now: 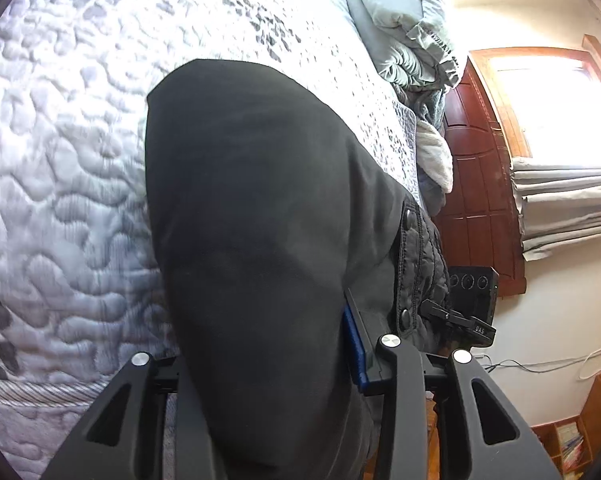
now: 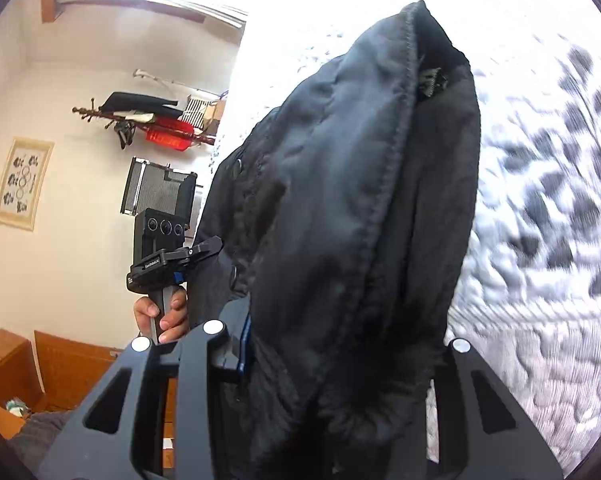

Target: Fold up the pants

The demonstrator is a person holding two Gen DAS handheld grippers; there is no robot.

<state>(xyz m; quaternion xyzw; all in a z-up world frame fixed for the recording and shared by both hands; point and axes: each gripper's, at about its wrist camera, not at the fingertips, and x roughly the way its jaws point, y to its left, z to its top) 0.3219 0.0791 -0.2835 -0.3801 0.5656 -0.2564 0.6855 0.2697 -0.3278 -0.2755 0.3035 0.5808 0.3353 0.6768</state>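
Both grippers up with the black pants over the quilted bed.

The bed [image 1: 60, 160] fills the background, its white quilt spotted grey, and the pants [image 1: 252, 220] hang in front of it, dark cloth bunched thick across both views (seam and waistband snaps showing). The left gripper [image 1: 272, 344] has its fingers drawn narrow and clamped on the fabric, one blue pad [image 1: 354, 344] pressed against it. The right gripper [image 2: 340, 344] is likewise pinched on a thick wad of the pants. In the right view, a hand [image 2: 162, 312] grips the left tool's handle beside the cloth.
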